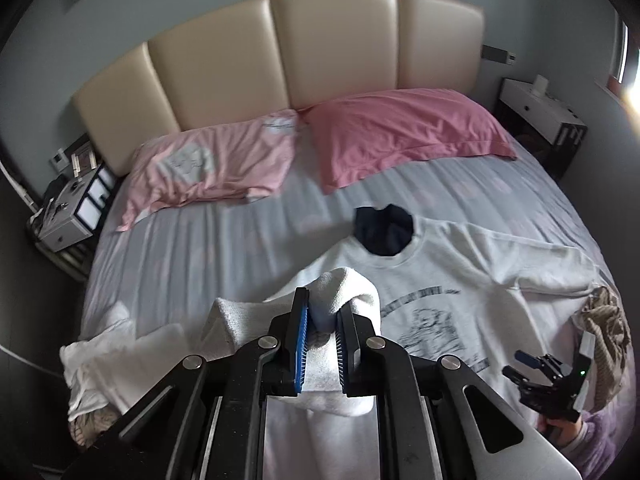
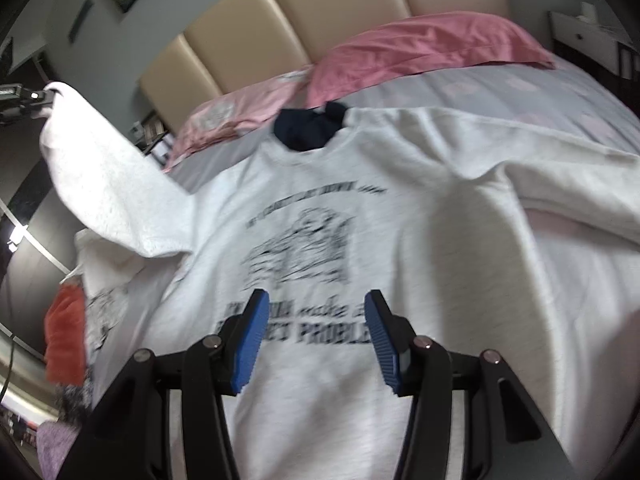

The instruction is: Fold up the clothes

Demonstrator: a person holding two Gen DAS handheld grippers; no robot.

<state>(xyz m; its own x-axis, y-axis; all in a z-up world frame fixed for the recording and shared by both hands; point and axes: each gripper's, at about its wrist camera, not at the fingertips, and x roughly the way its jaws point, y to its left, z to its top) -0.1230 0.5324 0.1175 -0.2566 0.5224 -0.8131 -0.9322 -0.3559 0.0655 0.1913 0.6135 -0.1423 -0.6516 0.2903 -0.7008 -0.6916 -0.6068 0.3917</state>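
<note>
A white sweatshirt (image 2: 400, 208) with a black printed graphic lies front up on the bed; it also shows in the left wrist view (image 1: 460, 288). A dark navy garment (image 1: 382, 232) shows at its neck opening. My left gripper (image 1: 322, 344) is shut on the sweatshirt's left sleeve (image 1: 344, 292) and holds it lifted above the bed; the raised sleeve (image 2: 100, 184) shows in the right wrist view. My right gripper (image 2: 314, 340) is open and empty above the sweatshirt's lower front; it also shows in the left wrist view (image 1: 528, 368).
Two pink pillows (image 1: 400, 132) lie against the beige headboard (image 1: 280, 56). Nightstands stand on both sides (image 1: 72, 208), (image 1: 540, 112). A crumpled white garment (image 1: 104, 352) lies at the bed's left, a brownish cloth (image 1: 604, 320) at the right. An orange cloth (image 2: 66, 340) lies at the left edge.
</note>
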